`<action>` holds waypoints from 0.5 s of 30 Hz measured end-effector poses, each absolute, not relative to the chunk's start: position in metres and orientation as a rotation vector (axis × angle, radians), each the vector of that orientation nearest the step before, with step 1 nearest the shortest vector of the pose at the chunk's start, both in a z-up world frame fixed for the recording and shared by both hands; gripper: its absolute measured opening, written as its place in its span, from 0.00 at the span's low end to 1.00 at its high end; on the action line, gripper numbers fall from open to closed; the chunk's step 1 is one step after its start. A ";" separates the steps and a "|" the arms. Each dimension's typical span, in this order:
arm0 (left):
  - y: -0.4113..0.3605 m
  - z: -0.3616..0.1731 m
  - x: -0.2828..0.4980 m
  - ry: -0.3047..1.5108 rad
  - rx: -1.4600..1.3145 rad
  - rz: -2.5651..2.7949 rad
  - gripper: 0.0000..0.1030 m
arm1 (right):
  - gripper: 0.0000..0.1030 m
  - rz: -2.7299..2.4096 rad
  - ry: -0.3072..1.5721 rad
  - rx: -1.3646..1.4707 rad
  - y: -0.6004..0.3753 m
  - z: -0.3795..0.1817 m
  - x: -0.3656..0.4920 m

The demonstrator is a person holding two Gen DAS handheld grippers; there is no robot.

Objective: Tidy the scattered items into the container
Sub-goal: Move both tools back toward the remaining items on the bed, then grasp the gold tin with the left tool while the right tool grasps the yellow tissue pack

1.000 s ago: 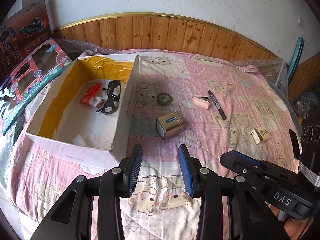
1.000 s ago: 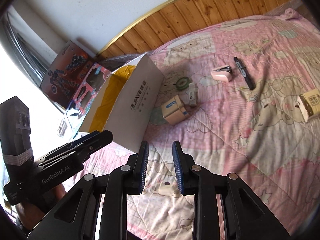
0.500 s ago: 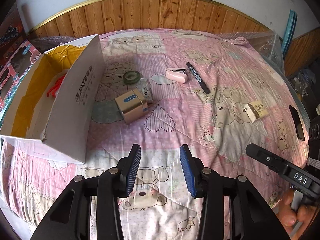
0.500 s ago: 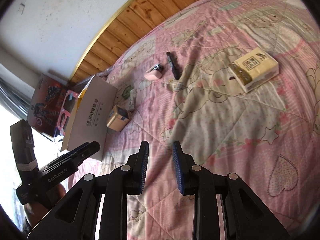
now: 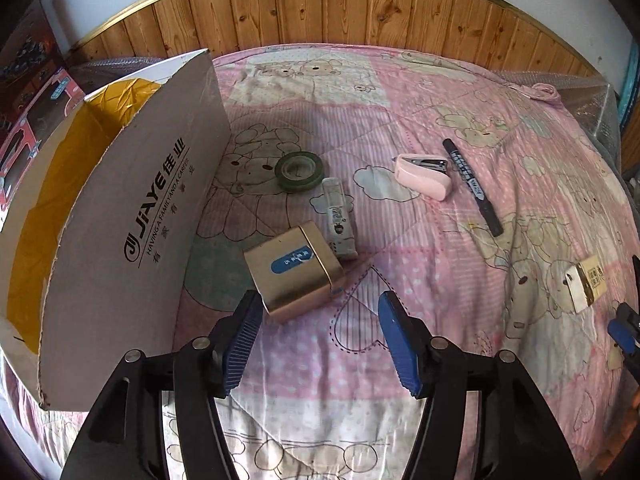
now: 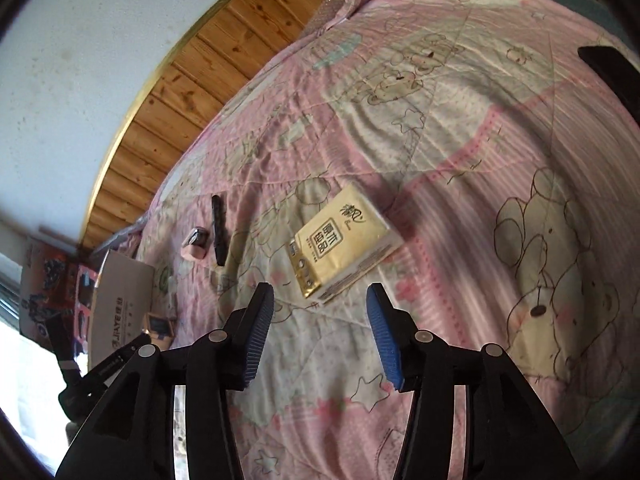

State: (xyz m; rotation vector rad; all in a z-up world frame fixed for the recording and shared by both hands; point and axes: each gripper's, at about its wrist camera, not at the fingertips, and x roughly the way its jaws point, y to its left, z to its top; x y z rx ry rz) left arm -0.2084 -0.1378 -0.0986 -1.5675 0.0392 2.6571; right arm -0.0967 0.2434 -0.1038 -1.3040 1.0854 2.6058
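The left gripper (image 5: pixel 320 320) is hovering with its jaws spread wide and empty over the pink quilt (image 5: pixel 400 92), the gold tin (image 5: pixel 294 274) lying just ahead at 12 o'clock, beside the cardboard box (image 5: pixel 132 216) (at 10 o'clock). The right gripper (image 6: pixel 320 312) is also gaping, empty, with the tissue pack (image 6: pixel 346 244) lying just ahead at 12 o'clock.

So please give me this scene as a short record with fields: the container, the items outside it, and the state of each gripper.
container: cardboard box, open, on the bed's left side
surface: pink quilt
items out: gold tin, tape roll, stapler, marker, clear tube, tissue pack
left gripper: open, empty, near tin
right gripper: open, empty, near tissue pack
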 end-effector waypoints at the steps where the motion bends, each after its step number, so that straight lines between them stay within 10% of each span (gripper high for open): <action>1: -0.140 -0.103 -0.212 0.024 -1.583 2.662 0.60 | 0.51 2.609 1.064 -1.316 0.248 -0.105 -0.102; 15: -0.142 -0.146 -0.255 -0.030 -1.675 2.652 0.64 | 0.53 2.622 0.880 -1.470 0.241 -0.130 -0.180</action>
